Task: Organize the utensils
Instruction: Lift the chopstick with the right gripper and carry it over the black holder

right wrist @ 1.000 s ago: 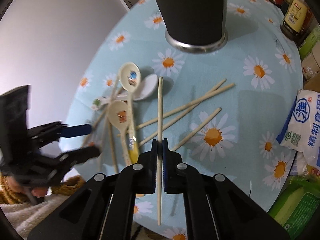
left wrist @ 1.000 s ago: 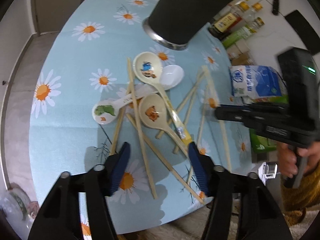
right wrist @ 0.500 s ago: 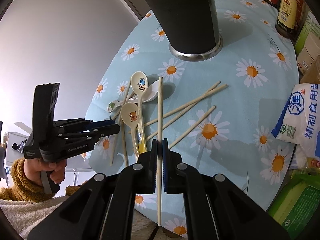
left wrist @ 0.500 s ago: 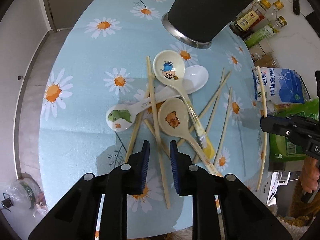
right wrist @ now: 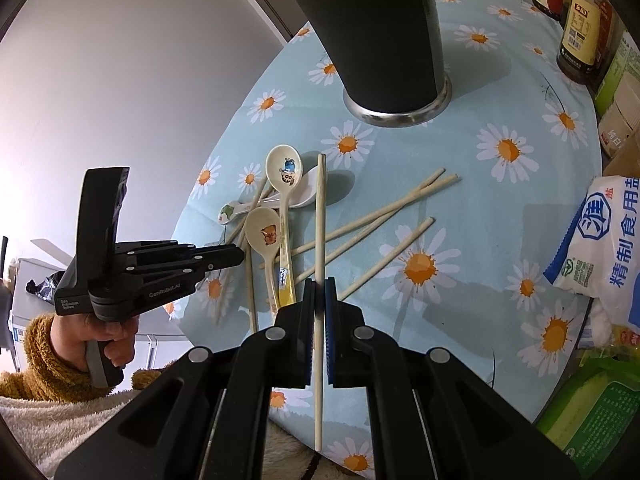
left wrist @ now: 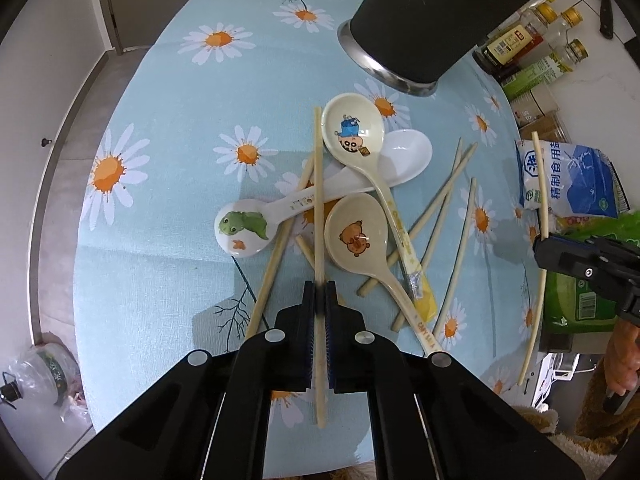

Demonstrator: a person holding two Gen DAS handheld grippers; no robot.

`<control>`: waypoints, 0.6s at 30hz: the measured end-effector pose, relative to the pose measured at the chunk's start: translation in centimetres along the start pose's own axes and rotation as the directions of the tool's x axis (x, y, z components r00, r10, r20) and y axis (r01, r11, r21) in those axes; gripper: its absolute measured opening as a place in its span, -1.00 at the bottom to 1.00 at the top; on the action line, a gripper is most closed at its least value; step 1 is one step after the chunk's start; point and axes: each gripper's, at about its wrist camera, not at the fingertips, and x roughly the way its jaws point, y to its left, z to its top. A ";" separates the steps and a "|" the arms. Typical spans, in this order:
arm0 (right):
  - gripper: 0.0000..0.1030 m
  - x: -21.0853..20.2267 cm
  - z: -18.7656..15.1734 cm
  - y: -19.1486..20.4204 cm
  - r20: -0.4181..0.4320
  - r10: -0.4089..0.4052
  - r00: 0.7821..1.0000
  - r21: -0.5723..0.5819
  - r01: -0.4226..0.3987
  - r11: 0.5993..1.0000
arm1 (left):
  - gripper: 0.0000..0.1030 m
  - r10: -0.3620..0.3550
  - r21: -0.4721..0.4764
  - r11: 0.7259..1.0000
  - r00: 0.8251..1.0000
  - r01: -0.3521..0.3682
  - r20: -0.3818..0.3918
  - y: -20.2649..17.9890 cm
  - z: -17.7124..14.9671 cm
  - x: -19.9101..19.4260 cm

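The left gripper (left wrist: pixel 319 294) has just closed on a chopstick (left wrist: pixel 318 184) from the pile. The right gripper (right wrist: pixel 319 292) pinches another chopstick (right wrist: pixel 319 216), apparently held clear of the tablecloth (right wrist: pixel 500 216).

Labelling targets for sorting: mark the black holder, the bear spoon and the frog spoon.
black holder (left wrist: pixel 436 20), left wrist view, on its dark side wall.
bear spoon (left wrist: pixel 354 236), left wrist view, on the bear in its bowl.
frog spoon (left wrist: pixel 242 226), left wrist view, on its printed bowl.
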 end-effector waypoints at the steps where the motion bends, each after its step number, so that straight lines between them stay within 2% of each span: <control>1: -0.89 0.1 0.1 0.1 0.001 0.001 1.000 -0.001 -0.001 1.000 | -0.93 -0.004 -0.004 1.000 1.000 0.004 0.005 0.1 0.0 -0.1; 12: -0.89 0.6 1.1 0.6 0.035 0.011 0.999 0.029 -0.012 1.000 | -0.93 -0.073 -0.013 0.997 0.994 0.075 0.084 1.1 0.4 -2.6; 18: -0.89 0.6 1.6 1.3 0.073 0.008 0.997 0.046 -0.011 0.999 | -0.93 -0.151 0.024 0.989 0.974 0.149 0.168 0.9 1.6 -5.1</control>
